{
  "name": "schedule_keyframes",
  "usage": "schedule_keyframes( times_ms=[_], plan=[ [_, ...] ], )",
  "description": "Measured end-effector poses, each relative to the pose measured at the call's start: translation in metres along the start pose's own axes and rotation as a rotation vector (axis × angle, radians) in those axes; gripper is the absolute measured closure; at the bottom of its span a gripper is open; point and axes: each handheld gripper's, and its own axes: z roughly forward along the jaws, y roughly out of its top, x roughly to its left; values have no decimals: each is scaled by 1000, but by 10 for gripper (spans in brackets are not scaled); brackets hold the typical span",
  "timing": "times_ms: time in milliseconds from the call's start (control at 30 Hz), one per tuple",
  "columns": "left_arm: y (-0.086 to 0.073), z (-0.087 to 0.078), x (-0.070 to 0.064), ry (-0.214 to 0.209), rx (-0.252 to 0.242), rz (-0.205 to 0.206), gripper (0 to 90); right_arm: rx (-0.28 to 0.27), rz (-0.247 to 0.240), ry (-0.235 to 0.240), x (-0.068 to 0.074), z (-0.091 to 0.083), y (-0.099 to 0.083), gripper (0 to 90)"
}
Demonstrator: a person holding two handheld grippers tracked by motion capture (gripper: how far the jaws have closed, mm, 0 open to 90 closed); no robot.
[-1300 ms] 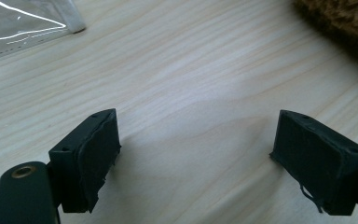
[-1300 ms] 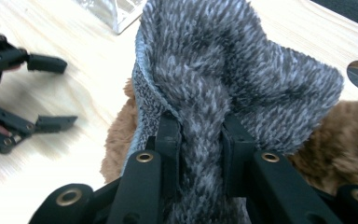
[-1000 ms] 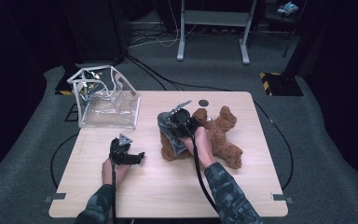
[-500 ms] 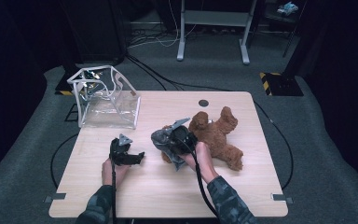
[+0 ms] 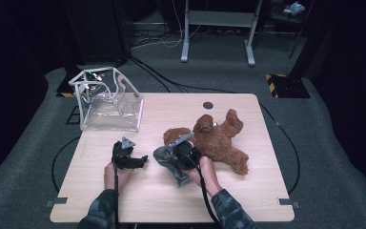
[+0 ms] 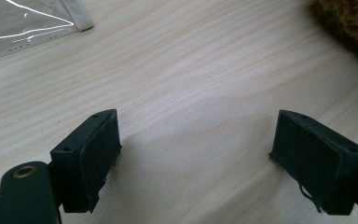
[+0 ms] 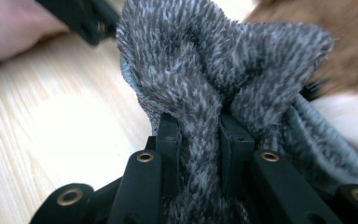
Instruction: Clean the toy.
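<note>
Your right gripper (image 5: 174, 155) is clamped on a bunched fold of the grey knit cloth (image 5: 171, 164), which sits mid-table toward the near edge, touching the bear (image 5: 217, 138) (brown plush, lying just behind it). Your left gripper (image 5: 140, 161) has its jaws spread wide over bare table (image 5: 124, 200), just left of the cloth. Clear bag (image 5: 109, 102) stands at the far left corner

Lab or studio: dark drapes, grey carpet (image 5: 324, 143), floor cables (image 5: 157, 40), metal stand (image 5: 217, 28), 1 wooden table (image 5: 248, 200).
</note>
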Motion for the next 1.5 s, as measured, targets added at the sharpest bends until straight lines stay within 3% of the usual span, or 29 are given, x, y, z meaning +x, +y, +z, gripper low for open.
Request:
schedule_keyframes(
  times_ms=[167,200,267,400,467,533,600,667,833,933,1033,1133,1300,1500],
  plan=[
    [0,0,0,0,0,0,146,70,39,24,3,19,-12,732],
    [0,0,0,0,0,0,146,80,20,26,1,22,-14,732],
    [0,0,0,1,-4,-5,146,107,55,28,1,27,-19,731],
    [0,0,0,0,0,0,146,73,26,37,2,10,-15,732],
    [0,0,0,0,-1,0,146,52,44,42,3,0,-12,733],
    [0,0,0,1,-5,-6,146,-57,23,-12,-4,-37,5,734],
    [0,0,0,0,-1,-1,146,-95,34,-50,-13,-53,14,733],
    [0,0,0,0,-1,-2,146,-132,53,-128,-26,-64,25,732],
    [0,0,0,-4,6,1,146,-155,151,-211,-61,-60,41,732],
    [0,0,0,0,0,-1,146,-156,167,-266,-67,-51,42,734],
    [0,0,0,0,1,0,146,-111,160,-304,-66,-38,38,738],
    [0,0,0,0,0,0,146,-92,165,-298,-63,-31,30,740],
    [0,0,0,1,-4,-6,146,-99,157,-286,-54,-39,20,741],
    [0,0,0,1,0,-2,146,-122,99,-251,-36,-49,7,740]
  ],
)
